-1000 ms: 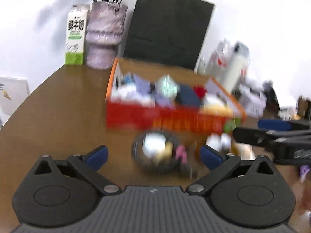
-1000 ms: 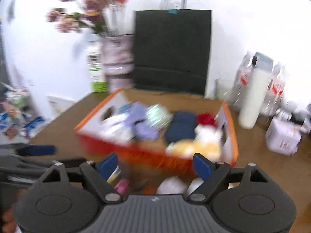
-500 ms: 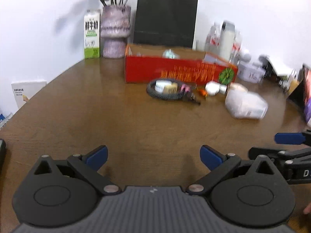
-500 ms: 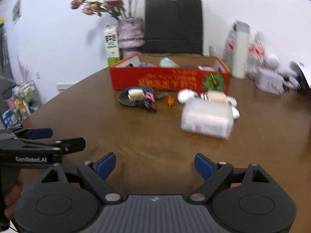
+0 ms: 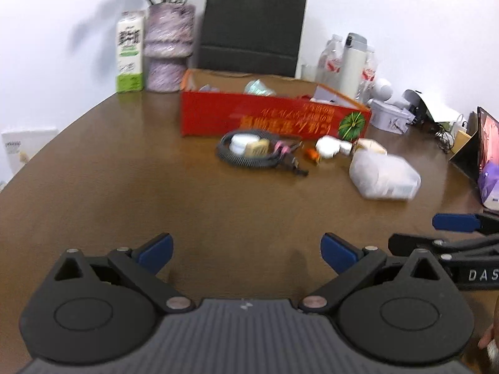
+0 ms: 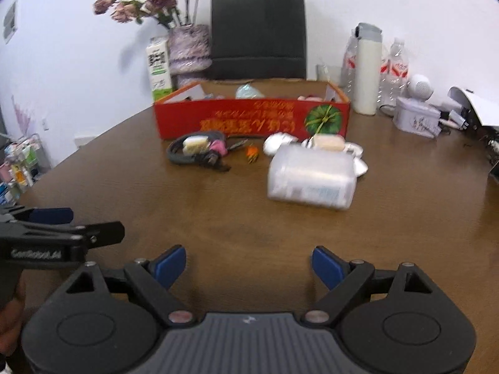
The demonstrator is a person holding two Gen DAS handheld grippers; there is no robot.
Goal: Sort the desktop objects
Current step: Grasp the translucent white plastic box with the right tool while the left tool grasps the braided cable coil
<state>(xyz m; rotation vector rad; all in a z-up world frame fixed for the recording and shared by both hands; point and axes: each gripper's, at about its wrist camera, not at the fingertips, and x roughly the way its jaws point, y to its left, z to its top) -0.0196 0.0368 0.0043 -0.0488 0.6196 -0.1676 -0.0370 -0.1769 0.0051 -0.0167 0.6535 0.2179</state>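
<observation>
Brown wooden table (image 6: 405,218): red box (image 6: 249,118), coiled cable (image 6: 193,151), clear plastic container (image 6: 312,180), vase (image 6: 188,53).
</observation>
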